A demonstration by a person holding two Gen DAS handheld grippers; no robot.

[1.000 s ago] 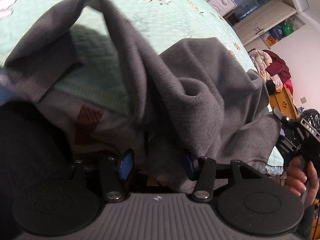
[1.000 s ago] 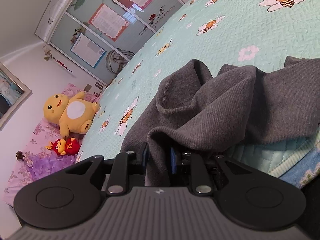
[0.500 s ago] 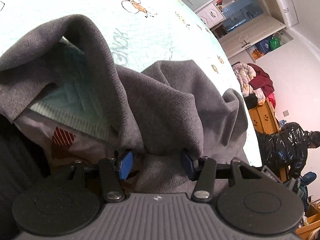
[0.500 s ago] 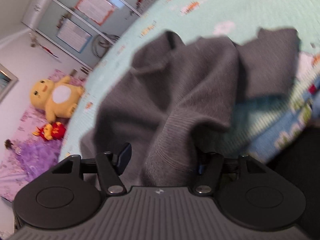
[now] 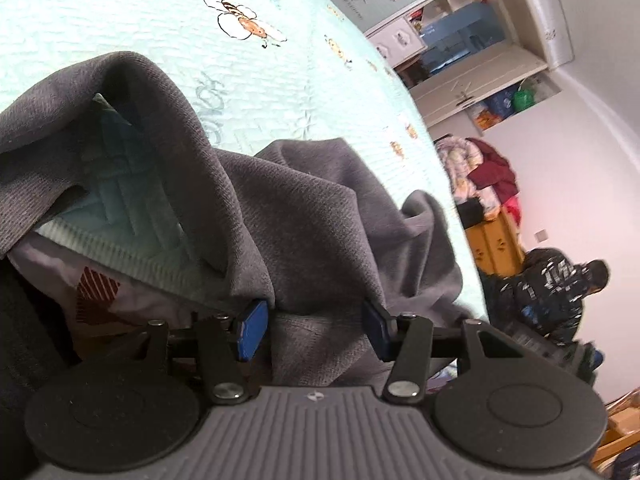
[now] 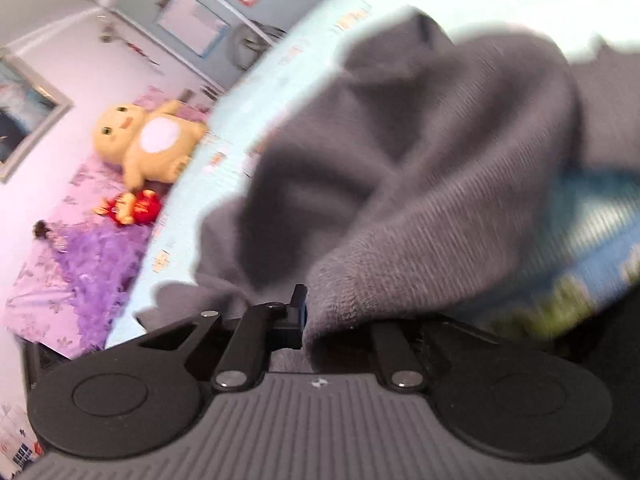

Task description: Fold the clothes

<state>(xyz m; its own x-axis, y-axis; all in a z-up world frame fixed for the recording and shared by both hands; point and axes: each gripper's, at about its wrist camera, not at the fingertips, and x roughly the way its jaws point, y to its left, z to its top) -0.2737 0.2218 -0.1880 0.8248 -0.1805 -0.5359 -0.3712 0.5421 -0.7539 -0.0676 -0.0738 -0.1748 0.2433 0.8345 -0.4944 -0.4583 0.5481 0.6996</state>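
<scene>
Nearest, the left gripper (image 5: 310,330) stands about half open and is opening; a thick bunch of the grey sweater (image 5: 320,216) sits between its blue pads (image 5: 251,330), and whether they still press it I cannot tell. The right gripper (image 6: 316,322) is closing, almost shut, on a ribbed edge of the same sweater (image 6: 432,216), though cloth hides its right finger. Beyond, the sweater lies rumpled at the near edge of the bed (image 5: 120,20), humped in loose folds on the mint bee-print quilt. No neat fold shows yet, so I judge the task barely begun: spreading flat and all folding remain.
</scene>
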